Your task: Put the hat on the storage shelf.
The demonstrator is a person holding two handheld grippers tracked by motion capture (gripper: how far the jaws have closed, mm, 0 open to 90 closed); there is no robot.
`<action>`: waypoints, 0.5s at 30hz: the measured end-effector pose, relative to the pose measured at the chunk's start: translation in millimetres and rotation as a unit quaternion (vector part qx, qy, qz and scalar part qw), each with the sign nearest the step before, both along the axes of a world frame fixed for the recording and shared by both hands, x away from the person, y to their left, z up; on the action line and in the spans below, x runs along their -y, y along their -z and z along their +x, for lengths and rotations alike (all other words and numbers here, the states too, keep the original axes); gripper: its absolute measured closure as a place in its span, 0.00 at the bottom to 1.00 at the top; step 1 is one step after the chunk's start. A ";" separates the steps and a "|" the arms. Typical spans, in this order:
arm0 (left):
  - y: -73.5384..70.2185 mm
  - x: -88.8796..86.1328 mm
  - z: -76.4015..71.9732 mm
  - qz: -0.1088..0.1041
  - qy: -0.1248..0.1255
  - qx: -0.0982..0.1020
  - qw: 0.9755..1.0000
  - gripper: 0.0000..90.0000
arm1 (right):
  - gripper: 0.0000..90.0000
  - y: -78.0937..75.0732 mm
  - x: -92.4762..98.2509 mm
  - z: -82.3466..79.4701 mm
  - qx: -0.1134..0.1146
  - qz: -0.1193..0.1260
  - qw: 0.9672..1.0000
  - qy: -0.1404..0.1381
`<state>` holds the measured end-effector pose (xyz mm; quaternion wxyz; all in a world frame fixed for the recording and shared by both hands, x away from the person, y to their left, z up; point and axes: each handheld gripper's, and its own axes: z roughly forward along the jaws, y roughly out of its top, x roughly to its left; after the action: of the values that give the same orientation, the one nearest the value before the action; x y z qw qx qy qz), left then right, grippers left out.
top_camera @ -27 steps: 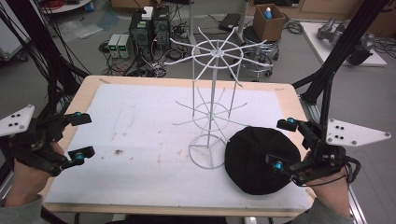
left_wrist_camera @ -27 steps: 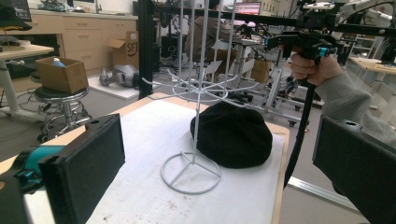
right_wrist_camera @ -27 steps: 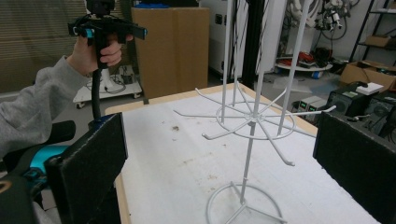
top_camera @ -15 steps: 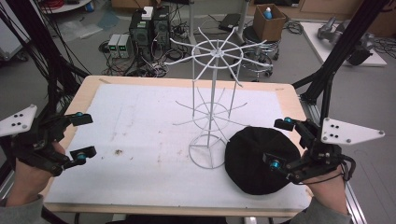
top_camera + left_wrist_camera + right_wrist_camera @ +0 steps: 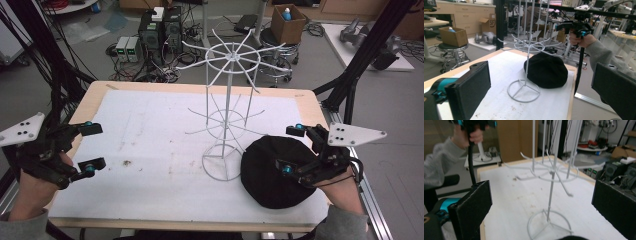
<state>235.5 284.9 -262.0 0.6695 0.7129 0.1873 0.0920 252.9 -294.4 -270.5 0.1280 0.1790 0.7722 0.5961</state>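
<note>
A black cap [image 5: 270, 172] lies flat on the white mat [image 5: 150, 145] at the right front, touching the base of a white wire display rack [image 5: 227, 107]. My right gripper [image 5: 289, 148] hovers open over the cap's right edge, with nothing between its fingers [image 5: 471, 205]; the cap's rim [image 5: 570, 237] peeks in at the bottom of that view. My left gripper [image 5: 91, 146] stands open over the mat's left edge, its pads [image 5: 471, 87] bare. From the left gripper view, the cap [image 5: 546, 70] and the rack [image 5: 526, 75] sit straight ahead.
The rack's thin arms [image 5: 200, 130] stick out over the middle of the table. Black tripod legs [image 5: 360, 70] rise at the right, with cables at the left. A cardboard box [image 5: 290, 22] on a stool and electronics [image 5: 160, 35] stand on the floor beyond.
My right gripper has drifted left and slightly away from the person, further over the cap. The left gripper, cap and rack have kept still.
</note>
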 end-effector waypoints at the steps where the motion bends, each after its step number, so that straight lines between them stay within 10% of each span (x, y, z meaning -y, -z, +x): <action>1: 0.4 0.4 0.4 0.000 0.001 0.000 1.000 0.03 | 0.02 3.2 -0.4 1.6 -0.001 -0.007 1.000 0.003; 15: 3.5 0.7 3.3 0.005 -0.002 -0.005 1.000 0.03 | 0.02 42.0 5.7 11.0 -0.033 -0.064 0.997 0.020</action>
<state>238.8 284.1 -265.5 0.6650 0.7163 0.1914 0.0905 263.9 -300.1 -312.5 0.1256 0.2053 0.8088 0.5366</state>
